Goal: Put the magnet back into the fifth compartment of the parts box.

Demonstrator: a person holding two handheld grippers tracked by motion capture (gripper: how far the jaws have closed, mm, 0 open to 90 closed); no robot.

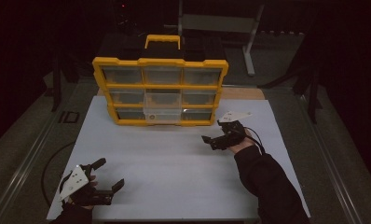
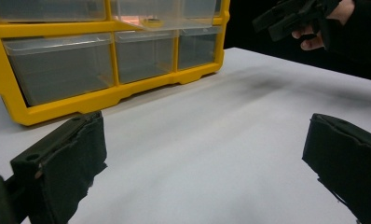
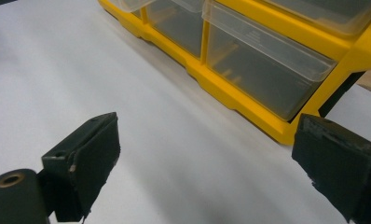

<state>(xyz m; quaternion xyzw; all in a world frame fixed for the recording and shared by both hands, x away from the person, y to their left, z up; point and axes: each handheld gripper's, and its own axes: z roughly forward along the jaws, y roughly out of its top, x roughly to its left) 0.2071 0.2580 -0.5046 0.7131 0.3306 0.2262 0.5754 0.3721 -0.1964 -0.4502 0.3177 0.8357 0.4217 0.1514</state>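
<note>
A yellow organizer (image 1: 160, 86) with clear plastic drawers stands upright at the back of the white table (image 1: 174, 163). Its middle drawer (image 1: 162, 105) is pulled out toward me, and something small and orange lies in it (image 2: 151, 22). My left gripper (image 1: 108, 176) rests open near the front left corner, with nothing between its jaws. My right gripper (image 1: 210, 141) hovers open at the organizer's lower right corner, also empty. In the left gripper view the organizer (image 2: 104, 93) is ahead and the right gripper (image 2: 286, 18) is at the top right. The right gripper view looks along the organizer's bottom drawers (image 3: 263, 60).
A black case with a yellow handle (image 1: 162, 41) sits behind the organizer. A grey metal stand (image 1: 249, 42) is on the floor beyond the table. A cable (image 1: 51, 163) loops off the table's left edge. A wooden strip (image 1: 242, 92) lies at the back right.
</note>
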